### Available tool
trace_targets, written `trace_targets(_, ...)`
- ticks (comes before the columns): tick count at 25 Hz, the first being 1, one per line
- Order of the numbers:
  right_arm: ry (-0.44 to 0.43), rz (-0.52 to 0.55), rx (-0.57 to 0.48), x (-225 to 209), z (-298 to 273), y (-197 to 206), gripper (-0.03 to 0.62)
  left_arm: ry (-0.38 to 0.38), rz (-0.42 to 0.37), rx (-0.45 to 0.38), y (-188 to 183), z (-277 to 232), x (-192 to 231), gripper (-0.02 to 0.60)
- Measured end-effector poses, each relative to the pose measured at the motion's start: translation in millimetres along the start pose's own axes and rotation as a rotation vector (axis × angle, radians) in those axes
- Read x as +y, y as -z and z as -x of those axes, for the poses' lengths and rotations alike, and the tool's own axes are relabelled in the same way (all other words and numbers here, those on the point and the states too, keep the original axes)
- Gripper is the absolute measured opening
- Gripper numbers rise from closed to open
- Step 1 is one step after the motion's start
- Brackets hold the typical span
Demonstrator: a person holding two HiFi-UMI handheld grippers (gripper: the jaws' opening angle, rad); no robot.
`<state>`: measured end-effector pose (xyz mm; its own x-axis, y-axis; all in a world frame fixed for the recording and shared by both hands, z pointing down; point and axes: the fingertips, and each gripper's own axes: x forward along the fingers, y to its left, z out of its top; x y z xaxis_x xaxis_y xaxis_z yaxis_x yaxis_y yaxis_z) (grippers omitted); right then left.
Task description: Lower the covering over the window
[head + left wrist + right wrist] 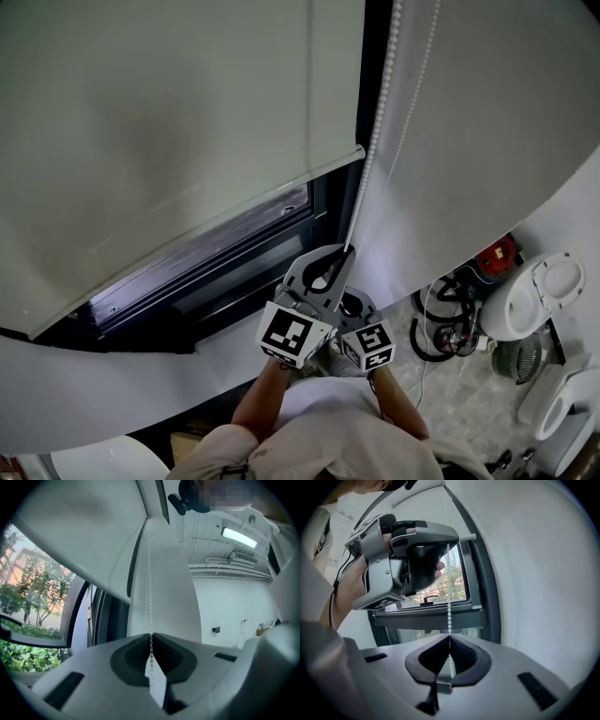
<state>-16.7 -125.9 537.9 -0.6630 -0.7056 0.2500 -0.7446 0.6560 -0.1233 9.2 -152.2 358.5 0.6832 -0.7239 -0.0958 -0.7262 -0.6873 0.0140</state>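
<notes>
Two grippers are clamped on one strand of cord, one above the other. The right gripper (449, 638) is the lower. Its jaws are pressed together with the bead chain (449, 606) pinched at their tips, and a few beads run on down through the hollow behind the pads. Just above it on the same strand, the left gripper (151, 635) is also clenched on the chain, which rises straight and taut from its tips. In the right gripper view a hand (349, 581) holds the left gripper from the side.

Beyond the grippers, the head view shows a second strand (417, 84) hanging free just beside the gripped one. Past the chain, the roller blind (169, 122) covers most of the opening. Its bottom bar (197, 240) stops short of the sill, so a dark strip of window (225, 246) is not yet covered. Trees (33, 569) show outside below the blind's edge.

This looks like the middle of a hand-over-hand pull, with the blind well down but not fully lowered. The next move likely calls for drawing the gripped strand straight down along its own line so the beads do not slip. One gripper then releases and takes a fresh hold higher up while the other keeps the tension. Whether this strand is the one that lowers the blind cannot be told from here.
</notes>
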Motion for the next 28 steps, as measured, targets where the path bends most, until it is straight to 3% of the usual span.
trace_targets(16,-0.023,-0.048,0.173,-0.4,-12.4,74.8,-0.003,-0.023,0.03,0.123,80.6,6.5,6.4,0.02)
trace_targets(28,-0.05,0.002,0.292,6.4,-6.9,107.5,0.002,-0.031,0.05,0.193,129.7,10.9,8.3,0.02)
